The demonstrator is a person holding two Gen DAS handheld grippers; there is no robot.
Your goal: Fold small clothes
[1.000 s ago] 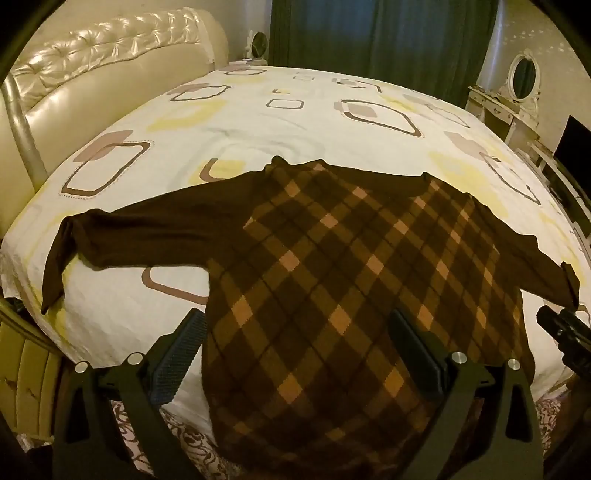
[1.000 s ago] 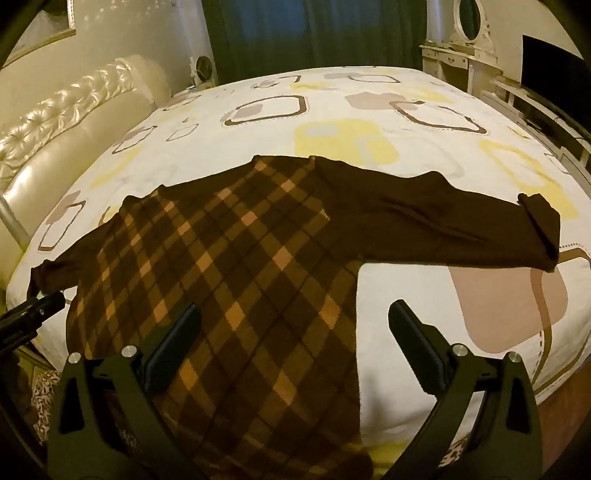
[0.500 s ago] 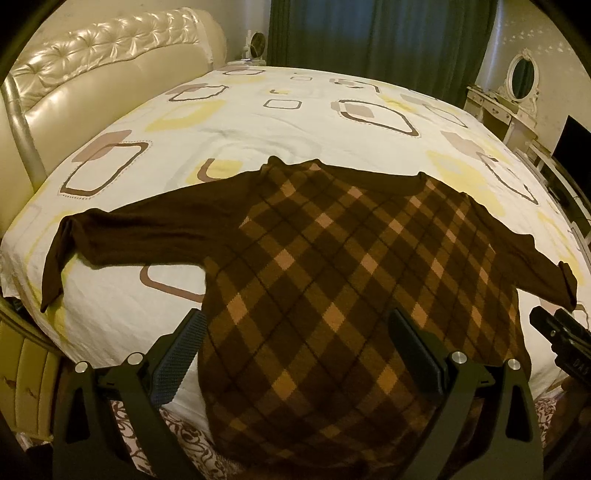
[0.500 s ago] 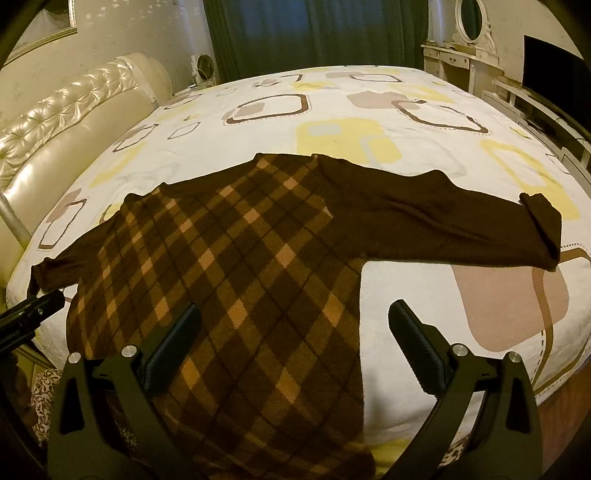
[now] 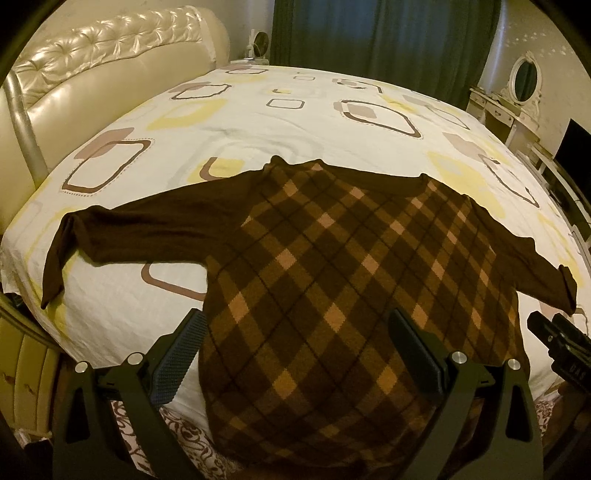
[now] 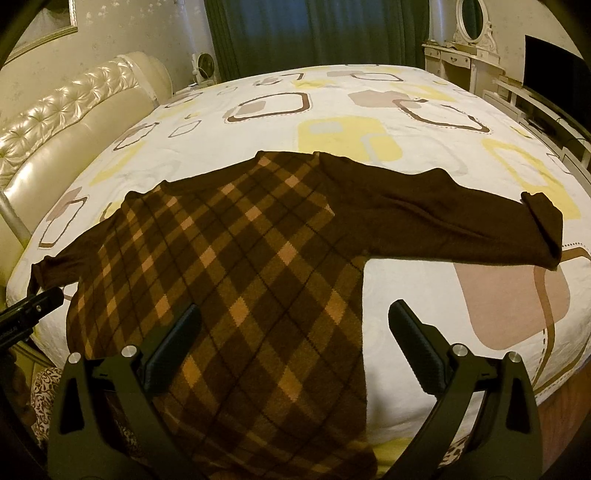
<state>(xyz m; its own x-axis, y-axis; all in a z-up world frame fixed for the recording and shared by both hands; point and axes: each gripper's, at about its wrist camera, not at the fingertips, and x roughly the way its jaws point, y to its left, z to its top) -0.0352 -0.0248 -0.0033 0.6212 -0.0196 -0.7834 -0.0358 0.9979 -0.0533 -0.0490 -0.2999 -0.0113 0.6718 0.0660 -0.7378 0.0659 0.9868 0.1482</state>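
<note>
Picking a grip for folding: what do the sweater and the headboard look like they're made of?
Sweater: seemingly soft knit, wool or acrylic; matte, fuzzy argyle surface, limp sleeves. Headboard: probably leather or faux leather; glossy cream sheen with button tufting.

Your left camera: near the bed's (image 5: 258, 122) foot edge, facing across it, headboard (image 5: 110, 74) leftward. Your right camera: alongside, same heading. Shared: sweater (image 5: 332, 266), curtain (image 6: 314, 33).

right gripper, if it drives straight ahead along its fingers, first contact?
Most likely the argyle sweater: the open right gripper points across its lower right body, near the side edge. Depth is unclear; slightly right, it would meet the bedsheet instead.
</note>
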